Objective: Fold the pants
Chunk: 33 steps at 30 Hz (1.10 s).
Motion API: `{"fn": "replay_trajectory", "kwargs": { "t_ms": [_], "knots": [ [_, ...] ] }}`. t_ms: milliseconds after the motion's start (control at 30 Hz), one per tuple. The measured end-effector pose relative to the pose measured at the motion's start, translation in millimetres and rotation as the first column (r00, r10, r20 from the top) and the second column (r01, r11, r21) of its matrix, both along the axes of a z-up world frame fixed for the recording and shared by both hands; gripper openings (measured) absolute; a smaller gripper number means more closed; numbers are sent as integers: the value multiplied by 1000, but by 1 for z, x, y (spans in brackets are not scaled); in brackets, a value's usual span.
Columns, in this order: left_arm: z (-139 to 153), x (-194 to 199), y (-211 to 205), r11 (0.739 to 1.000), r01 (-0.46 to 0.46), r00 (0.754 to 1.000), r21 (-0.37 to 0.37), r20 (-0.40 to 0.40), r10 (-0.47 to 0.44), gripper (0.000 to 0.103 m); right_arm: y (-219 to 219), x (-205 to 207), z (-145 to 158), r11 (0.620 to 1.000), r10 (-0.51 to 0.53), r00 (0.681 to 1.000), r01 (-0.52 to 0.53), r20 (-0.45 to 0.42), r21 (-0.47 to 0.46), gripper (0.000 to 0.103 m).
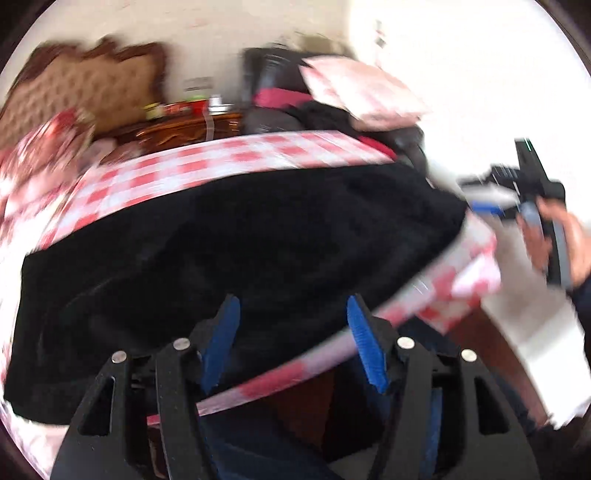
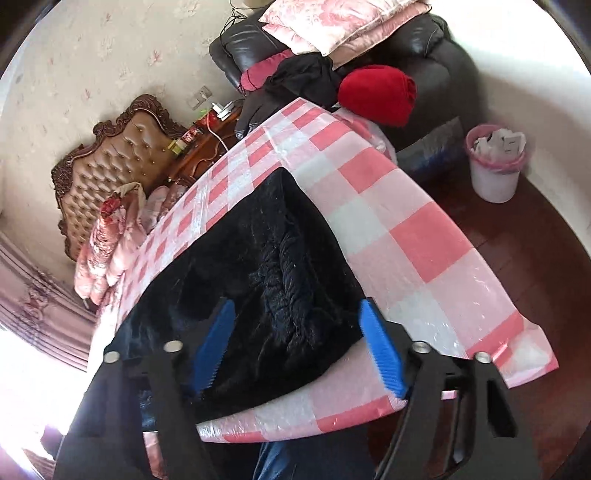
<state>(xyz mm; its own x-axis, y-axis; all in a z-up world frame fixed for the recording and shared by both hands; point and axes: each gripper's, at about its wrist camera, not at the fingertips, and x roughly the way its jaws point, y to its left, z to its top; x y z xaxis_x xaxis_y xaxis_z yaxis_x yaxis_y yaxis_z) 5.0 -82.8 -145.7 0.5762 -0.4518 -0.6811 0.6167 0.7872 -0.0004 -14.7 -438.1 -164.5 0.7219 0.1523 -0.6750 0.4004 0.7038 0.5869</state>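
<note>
Black fuzzy pants (image 1: 240, 240) lie flat in a wide folded slab on a table with a pink-and-white checked cover (image 1: 221, 158). My left gripper (image 1: 293, 325) hovers over the pants' near edge, its blue pads apart with nothing pressed between them. In the right wrist view the pants (image 2: 273, 266) reach a corner near the middle of the cover (image 2: 406, 229). There my right gripper (image 2: 295, 332) stands open above their near end. The left wrist view is blurred; a hand (image 1: 569, 240) holds the right gripper (image 1: 487, 203) past the pants' right end.
A black leather armchair (image 2: 436, 55) behind the table carries pink pillows (image 2: 332, 26), dark clothes and a red garment (image 2: 376, 92). A pink-lined bin (image 2: 495, 166) stands on the wooden floor at right. A bed with a tufted headboard (image 2: 110, 158) and a cluttered nightstand (image 2: 199, 136) lie at left.
</note>
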Motion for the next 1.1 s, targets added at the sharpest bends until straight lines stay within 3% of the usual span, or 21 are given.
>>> {"fn": "replay_trajectory", "kwargs": {
  "t_ms": [133,233,367,567,667,700,800,833,867,967,1000,1100],
  "knots": [
    [-11,-9,-24,998,55,998,28,-23,-55,61,6,7,-5,999,38,999,-38,-14,-10,57],
    [-15,-11,-24,998,46,999,35,-29,-45,61,8,9,-7,995,34,998,-39,-50,-90,29],
    [-15,-4,-16,1000,19,999,10,-46,-19,61,6,-1,-5,996,26,999,-30,-42,-86,21],
    [-8,4,-12,999,14,997,-47,-79,-18,61,7,-1,-11,992,16,997,-25,-76,-121,20],
    [-3,10,-23,999,6,997,-40,-70,-9,61,16,1,-7,980,5,994,-26,-108,-197,20],
    [-2,15,-28,1000,-7,997,-29,-72,5,56,19,2,-6,976,3,993,-28,-115,-217,20],
    [-5,31,-39,999,-38,995,-17,-91,36,46,39,6,10,929,-52,988,-6,-145,-370,21],
    [-8,36,-41,999,-50,994,-10,-98,49,46,48,5,18,901,-79,988,13,-135,-433,24],
    [-15,44,-43,997,-74,991,3,-116,74,44,65,6,31,868,-73,992,12,-104,-497,35],
    [-34,55,-42,992,-116,979,51,-161,123,43,108,14,45,819,67,997,-78,-41,-569,40],
    [-39,56,-40,991,-122,977,62,-168,131,43,122,20,44,802,118,992,-121,-43,-585,45],
    [-41,55,-33,990,-129,978,56,-158,137,43,146,39,29,778,199,976,-215,-93,-591,46]
  ]
}}
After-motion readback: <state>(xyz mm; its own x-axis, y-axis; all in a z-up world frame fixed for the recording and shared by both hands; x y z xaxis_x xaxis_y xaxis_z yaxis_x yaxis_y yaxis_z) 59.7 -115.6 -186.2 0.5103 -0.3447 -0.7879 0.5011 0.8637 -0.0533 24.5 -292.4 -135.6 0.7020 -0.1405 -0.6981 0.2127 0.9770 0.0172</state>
